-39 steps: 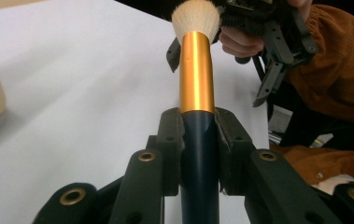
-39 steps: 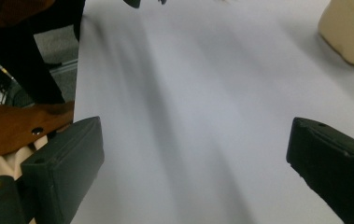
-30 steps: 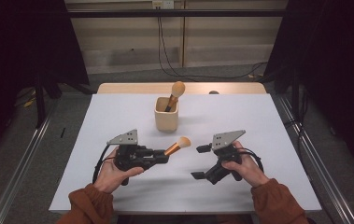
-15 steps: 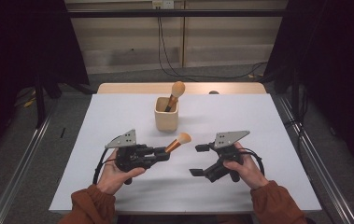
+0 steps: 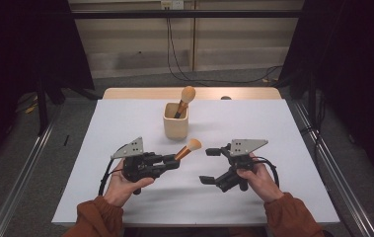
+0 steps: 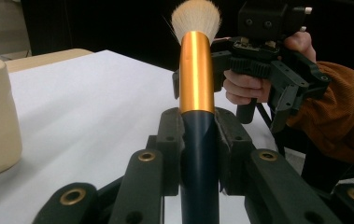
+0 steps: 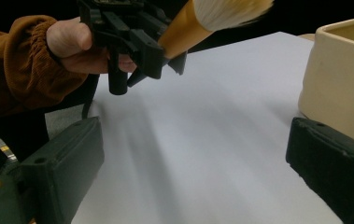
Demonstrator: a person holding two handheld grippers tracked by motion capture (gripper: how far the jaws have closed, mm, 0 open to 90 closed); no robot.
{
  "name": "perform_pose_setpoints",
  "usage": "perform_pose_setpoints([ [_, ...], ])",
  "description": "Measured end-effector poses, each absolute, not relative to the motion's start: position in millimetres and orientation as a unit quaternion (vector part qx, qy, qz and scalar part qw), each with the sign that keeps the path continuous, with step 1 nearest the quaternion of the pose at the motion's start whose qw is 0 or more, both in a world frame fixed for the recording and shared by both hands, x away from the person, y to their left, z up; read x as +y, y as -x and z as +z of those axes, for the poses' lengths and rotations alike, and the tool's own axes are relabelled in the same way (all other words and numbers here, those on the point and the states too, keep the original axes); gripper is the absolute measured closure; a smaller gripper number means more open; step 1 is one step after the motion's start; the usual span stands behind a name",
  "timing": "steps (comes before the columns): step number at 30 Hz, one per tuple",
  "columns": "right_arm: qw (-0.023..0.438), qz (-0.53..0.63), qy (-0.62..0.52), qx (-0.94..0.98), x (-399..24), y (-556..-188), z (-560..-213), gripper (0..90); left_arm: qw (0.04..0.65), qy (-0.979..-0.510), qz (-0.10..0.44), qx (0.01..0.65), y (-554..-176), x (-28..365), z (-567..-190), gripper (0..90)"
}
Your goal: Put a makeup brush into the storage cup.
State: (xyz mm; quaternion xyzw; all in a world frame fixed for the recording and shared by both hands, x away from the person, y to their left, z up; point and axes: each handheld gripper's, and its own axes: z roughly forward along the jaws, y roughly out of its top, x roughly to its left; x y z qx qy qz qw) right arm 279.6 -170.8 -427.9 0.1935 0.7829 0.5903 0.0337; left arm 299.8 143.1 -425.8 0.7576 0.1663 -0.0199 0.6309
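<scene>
White rectangular table (image 5: 125, 123) w/ a pale wooden strip along its far edge takes up most of the high view. Near the far middle stands a cream ceramic square cup (image 5: 175, 126) – one round-headed makeup brush (image 5: 185, 98) leans upright in it.

Left gripper (image 5: 174, 160) is raised above the table's near left part, jaws clenched on the dark handle of a second makeup brush w/ gold ferrule and pale bristles (image 5: 188, 148). In the left gripper view the handle sits squeezed between both pads, ferrule and bristles sticking out past the tips. Brush head points toward the right gripper, just near of the cup.

Right gripper (image 5: 209, 166) faces it from the near right – jaws have just been opening, now wide apart, nothing between them. Gripper and brush head are near, not touching.
</scene>
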Motion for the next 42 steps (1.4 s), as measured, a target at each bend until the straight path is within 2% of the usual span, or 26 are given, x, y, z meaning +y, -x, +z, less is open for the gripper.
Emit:
perform_pose_setpoints([
  [9, 0.041, 0.591, -0.201, 0.78, -167, -276, -424, 5.0, 0.636, -0.754, -0.025, 0.161, -298, 139, -427, 74.1],
  [18, 0.026, 0.626, -0.187, 0.756, -165, -274, -418, 5.5, 0.638, -0.754, -0.029, 0.153, -297, 138, -426, 74.1],
  [25, 0.025, 0.646, -0.186, 0.74, -164, -276, -415, 26.3, 0.639, -0.755, -0.032, 0.145, -295, 133, -427, 74.1],
  [37, 0.006, 0.664, -0.194, 0.722, -159, -281, -417, 49.4, 0.639, -0.757, -0.043, 0.131, -293, 128, -427, 74.1],
  [42, -0.009, 0.67, -0.2, 0.715, -158, -283, -417, 55.1, 0.64, -0.756, -0.043, 0.13, -292, 127, -427, 74.1],
])
